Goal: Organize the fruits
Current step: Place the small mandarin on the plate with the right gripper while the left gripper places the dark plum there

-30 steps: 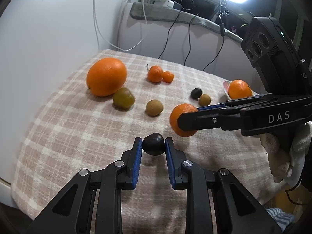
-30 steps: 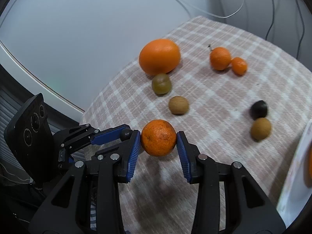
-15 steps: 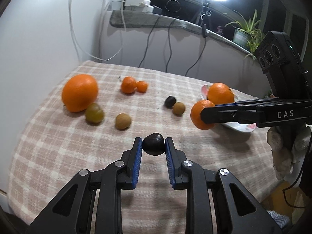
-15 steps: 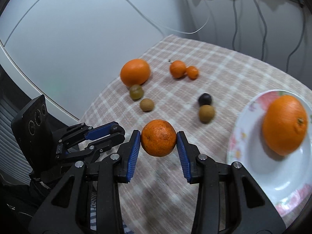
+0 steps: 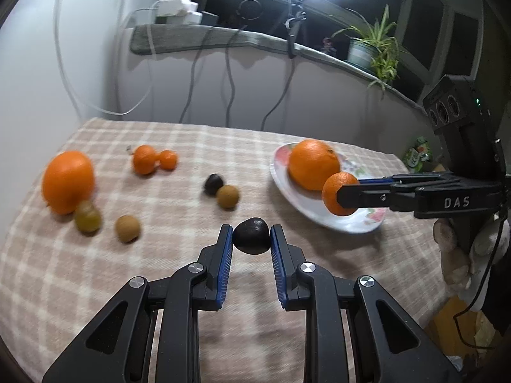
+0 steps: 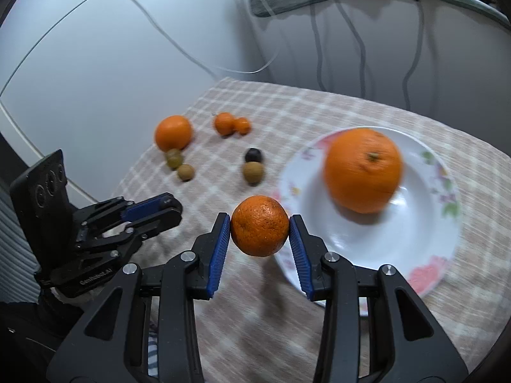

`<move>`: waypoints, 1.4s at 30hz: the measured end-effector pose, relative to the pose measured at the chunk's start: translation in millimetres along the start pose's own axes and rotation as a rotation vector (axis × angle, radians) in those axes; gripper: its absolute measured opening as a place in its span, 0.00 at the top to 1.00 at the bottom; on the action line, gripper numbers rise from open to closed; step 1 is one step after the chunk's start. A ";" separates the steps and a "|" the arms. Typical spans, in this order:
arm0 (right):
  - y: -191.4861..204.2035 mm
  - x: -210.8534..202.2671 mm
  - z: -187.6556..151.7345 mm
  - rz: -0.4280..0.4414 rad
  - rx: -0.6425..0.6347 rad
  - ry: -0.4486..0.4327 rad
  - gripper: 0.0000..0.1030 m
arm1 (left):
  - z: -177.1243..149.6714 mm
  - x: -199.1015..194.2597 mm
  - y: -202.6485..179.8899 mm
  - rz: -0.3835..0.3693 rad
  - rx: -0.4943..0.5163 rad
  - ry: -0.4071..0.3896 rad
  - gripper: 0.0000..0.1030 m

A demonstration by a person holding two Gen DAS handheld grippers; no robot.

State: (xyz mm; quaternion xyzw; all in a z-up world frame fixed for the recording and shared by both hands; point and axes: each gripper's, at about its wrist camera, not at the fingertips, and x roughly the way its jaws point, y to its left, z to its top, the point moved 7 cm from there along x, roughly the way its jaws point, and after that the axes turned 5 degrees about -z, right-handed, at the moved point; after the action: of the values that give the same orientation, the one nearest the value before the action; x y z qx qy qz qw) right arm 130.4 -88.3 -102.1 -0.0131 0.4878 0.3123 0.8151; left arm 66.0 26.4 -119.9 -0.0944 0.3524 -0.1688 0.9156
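two fruits ride clamped off the cloth: the right gripper (image 6: 259, 230) pinches a mandarin (image 6: 259, 229) at the plate (image 6: 377, 242) rim, likely to join the large orange (image 6: 364, 169); the left gripper (image 5: 251, 237) pinches a dark fruit (image 5: 251, 235). loose fruit (image 5: 226, 196) lies beyond, nothing blocking.

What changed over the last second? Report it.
The right gripper carried its small orange from over the cloth to the plate rim. The left gripper followed with the dark fruit. Both grips stayed shut; the loose fruits and the big orange stayed put.
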 end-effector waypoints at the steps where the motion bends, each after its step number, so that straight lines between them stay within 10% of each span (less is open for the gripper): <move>1: -4.7 -1.5 -1.5 -0.009 0.005 -0.002 0.61 | 1.8 2.4 -4.4 -0.007 0.006 0.000 0.78; 20: -58.1 -18.6 -16.8 -0.210 -0.013 -0.022 0.61 | 13.4 47.3 -69.1 -0.106 0.099 0.052 0.78; 42: -68.1 -13.0 -22.4 -0.235 -0.020 0.003 0.61 | 13.1 65.0 -87.7 -0.127 0.132 0.093 0.78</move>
State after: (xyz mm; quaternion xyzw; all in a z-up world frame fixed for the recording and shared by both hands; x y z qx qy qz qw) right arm 144.1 -156.9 -122.7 -0.0788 0.4810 0.2193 0.8452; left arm 98.6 -78.5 -124.5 -0.0479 0.3761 -0.2538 0.8899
